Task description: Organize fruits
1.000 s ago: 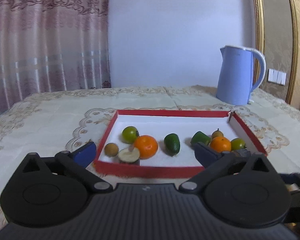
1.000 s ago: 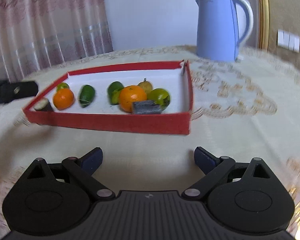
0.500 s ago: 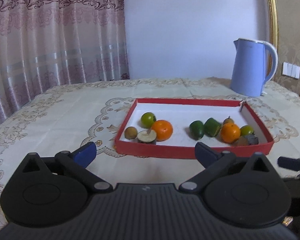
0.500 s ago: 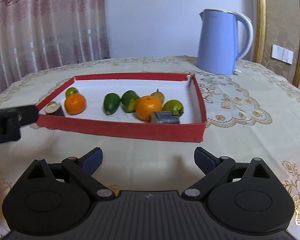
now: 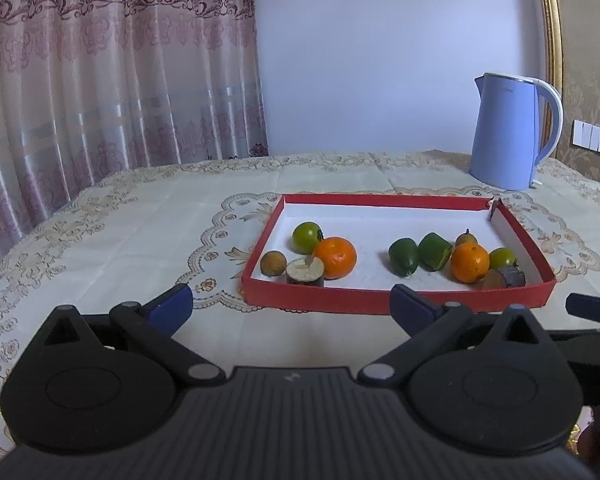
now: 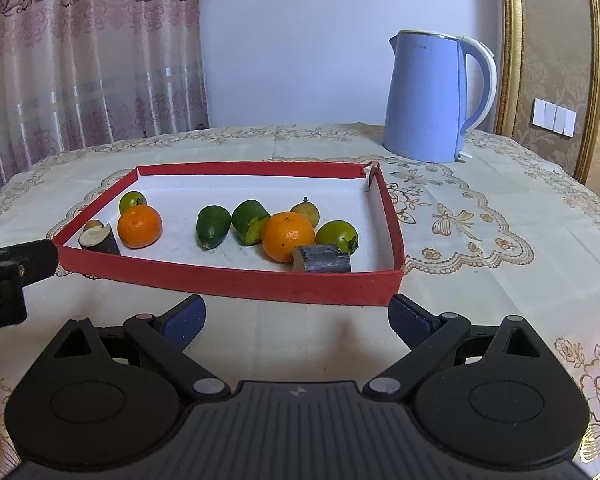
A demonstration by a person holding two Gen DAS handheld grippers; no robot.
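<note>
A red tray [image 5: 380, 301] [image 6: 228, 281] with a white floor holds the fruit in two groups. On the left are an orange [image 5: 335, 257] [image 6: 139, 226], a green fruit [image 5: 306, 237], a small brown fruit [image 5: 273, 263] and a cut dark piece [image 5: 305, 271] [image 6: 99, 239]. On the right are two dark green fruits [image 6: 213, 226] [image 6: 251, 221], an orange [image 6: 287, 236], a green fruit [image 6: 337, 235], a small brown fruit [image 6: 305, 211] and a dark cut piece [image 6: 322, 264]. My left gripper [image 5: 288, 304] is open and empty before the tray's near wall. My right gripper [image 6: 298, 316] is open and empty there too.
A blue electric kettle [image 5: 508, 136] [image 6: 432, 96] stands on the table behind the tray, to the right. An embroidered cream tablecloth [image 5: 120, 232] covers the table. A pink curtain [image 5: 100, 80] hangs at the back left.
Both grippers have drawn back from the tray and risen, so the tray looks smaller and farther. Both stay open and empty. The fruit has not moved.
</note>
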